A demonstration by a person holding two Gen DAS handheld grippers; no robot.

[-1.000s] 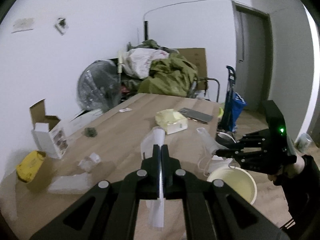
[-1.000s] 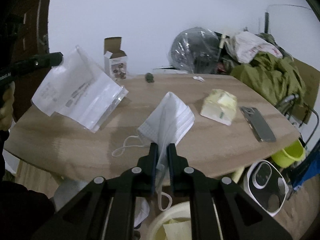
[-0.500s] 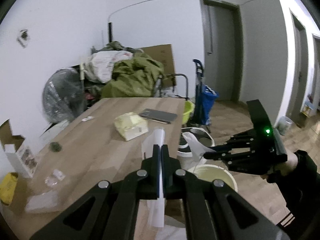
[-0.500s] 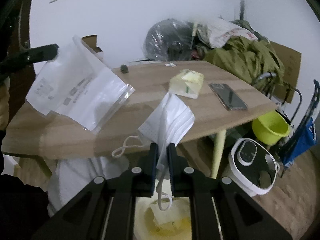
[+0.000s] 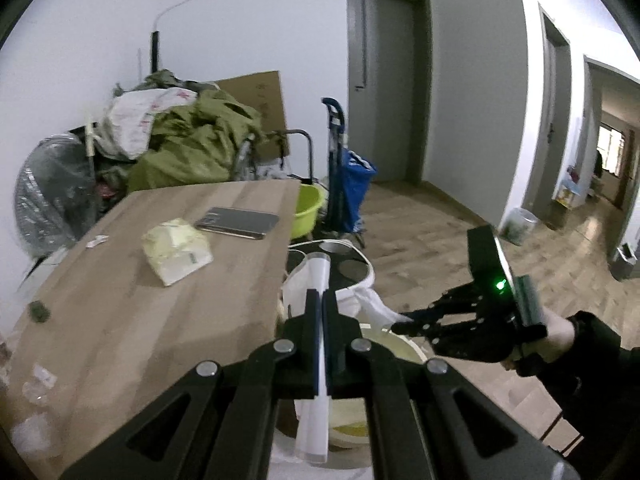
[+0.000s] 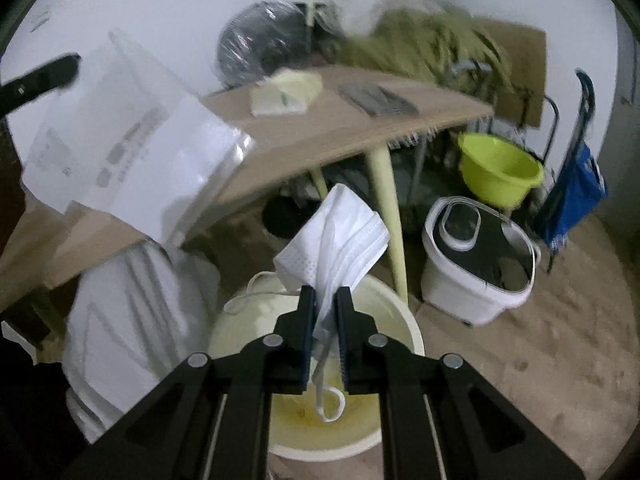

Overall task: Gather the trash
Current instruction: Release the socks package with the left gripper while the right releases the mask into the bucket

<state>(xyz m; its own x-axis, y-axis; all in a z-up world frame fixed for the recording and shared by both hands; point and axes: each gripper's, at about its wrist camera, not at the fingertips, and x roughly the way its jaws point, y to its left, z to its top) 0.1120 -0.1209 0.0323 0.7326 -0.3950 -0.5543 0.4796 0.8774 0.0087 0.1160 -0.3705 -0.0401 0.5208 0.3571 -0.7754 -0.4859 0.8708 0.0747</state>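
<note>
Both grippers clamping trash, your right gripper (image 6: 323, 304) pinching the face mask (image 6: 340, 236) above the bucket (image 6: 400, 320), your left gripper (image 5: 321, 308) squeezing the plastic bag (image 6: 132, 140) beside the wooden table (image 5: 140, 300).

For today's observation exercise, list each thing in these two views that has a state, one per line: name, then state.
Left gripper: jaws shut on the clear plastic bag, held up in the air.
Right gripper: jaws slightly parted, face mask between them above the bin.
Cream bin: open, trash inside.
Green basin: upright on the floor.
Phone: flat on the table.
Grey door: closed.
</note>
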